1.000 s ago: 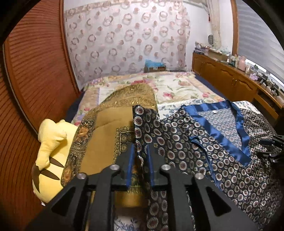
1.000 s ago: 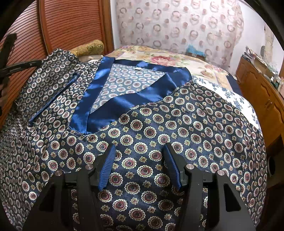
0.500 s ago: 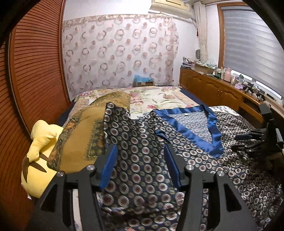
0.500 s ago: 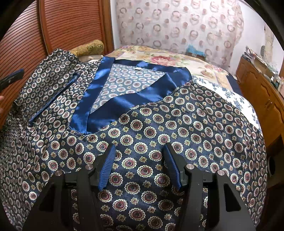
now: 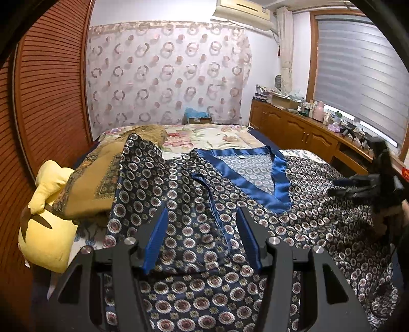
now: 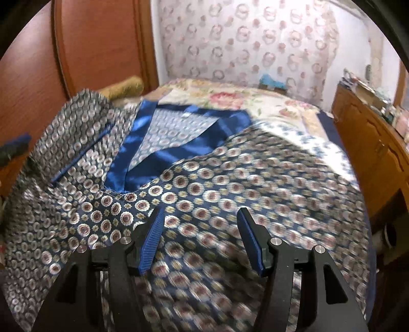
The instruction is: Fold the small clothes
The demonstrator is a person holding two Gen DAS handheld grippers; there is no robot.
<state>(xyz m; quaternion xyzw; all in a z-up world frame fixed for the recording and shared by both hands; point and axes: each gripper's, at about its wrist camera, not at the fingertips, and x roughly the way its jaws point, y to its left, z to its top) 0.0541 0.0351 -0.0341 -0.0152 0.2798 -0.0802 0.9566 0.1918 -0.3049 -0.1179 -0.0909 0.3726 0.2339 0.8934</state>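
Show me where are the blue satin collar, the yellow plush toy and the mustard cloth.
blue satin collar (image 5: 277,201): left wrist view, bottom of the V.
yellow plush toy (image 5: 48,240): left wrist view, its body.
mustard cloth (image 5: 89,189): left wrist view, plain middle part.

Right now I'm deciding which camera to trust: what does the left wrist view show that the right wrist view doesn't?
Left wrist only: the yellow plush toy, the air conditioner, the window blind, the right tongs.
Right wrist only: the bed's right side, down to a blue-flowered sheet, though blurred.
Both: the patterned garment with its blue satin collar, and the mustard cloth.
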